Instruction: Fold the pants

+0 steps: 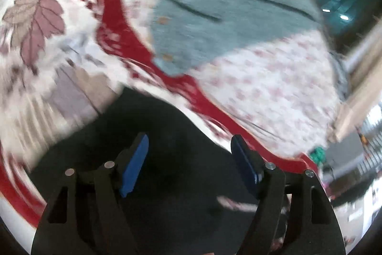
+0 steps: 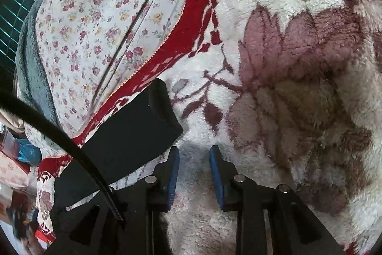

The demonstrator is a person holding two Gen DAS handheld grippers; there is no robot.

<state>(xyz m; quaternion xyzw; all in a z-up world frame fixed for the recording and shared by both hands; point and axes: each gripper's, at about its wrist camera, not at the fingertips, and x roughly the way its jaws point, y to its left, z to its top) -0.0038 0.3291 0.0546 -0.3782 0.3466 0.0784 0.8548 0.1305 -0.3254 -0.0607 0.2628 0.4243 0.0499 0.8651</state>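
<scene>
The black pants point(image 1: 152, 126) lie on a fleece blanket with red border and leaf pattern point(image 1: 35, 23). In the blurred left wrist view my left gripper point(image 1: 189, 152) is open, its blue pads point(image 1: 135, 164) wide apart just above the black cloth, holding nothing. In the right wrist view a folded end of the pants point(image 2: 133, 135) lies left of my right gripper point(image 2: 193, 159). That gripper is open with a narrow gap, over bare blanket point(image 2: 298, 78), apart from the pants. A black strap point(image 2: 59, 135) crosses the lower left.
A floral sheet point(image 2: 95, 23) covers the bed beyond the blanket's red border point(image 2: 191, 23). A grey-blue cloth point(image 1: 226, 25) lies on the sheet. Clutter and furniture show past the bed edge point(image 1: 353, 159).
</scene>
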